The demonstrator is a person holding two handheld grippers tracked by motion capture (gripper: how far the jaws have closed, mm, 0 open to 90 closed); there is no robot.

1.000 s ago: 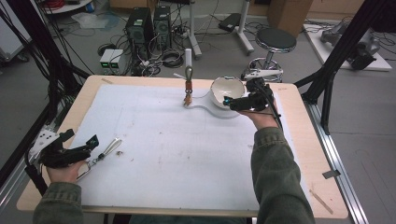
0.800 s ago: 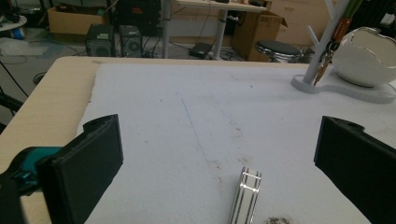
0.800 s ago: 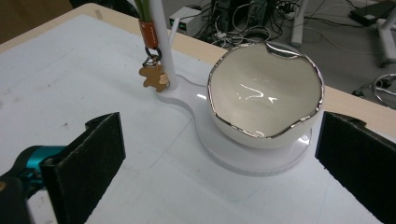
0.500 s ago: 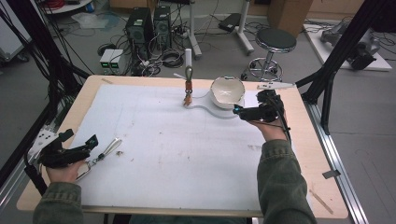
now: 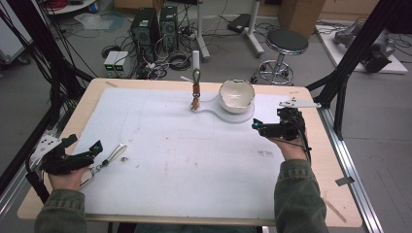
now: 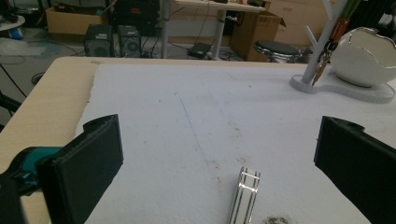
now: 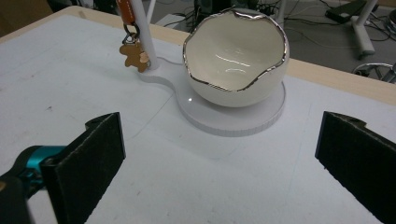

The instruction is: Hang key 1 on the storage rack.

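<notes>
stool (image 5: 286, 42) behind table | computer towers (image 5: 154, 29) on floor | cardboard box (image 5: 297, 12)

Glossy ceramic bowl (image 7: 236, 56); shiny metal clip (image 6: 245, 195).

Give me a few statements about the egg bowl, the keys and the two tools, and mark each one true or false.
1. The left tool is open, holding nothing. True.
2. The egg-shaped bowl lies tipped over on the mat. False: it sits upright on the white stand base.
3. A key ring hangs from the stand's post. True.
4. The right tool is clamped on the bowl's rim. False: it is open, short of the bowl.
5. A metal clip lies before the left tool. True.
</notes>
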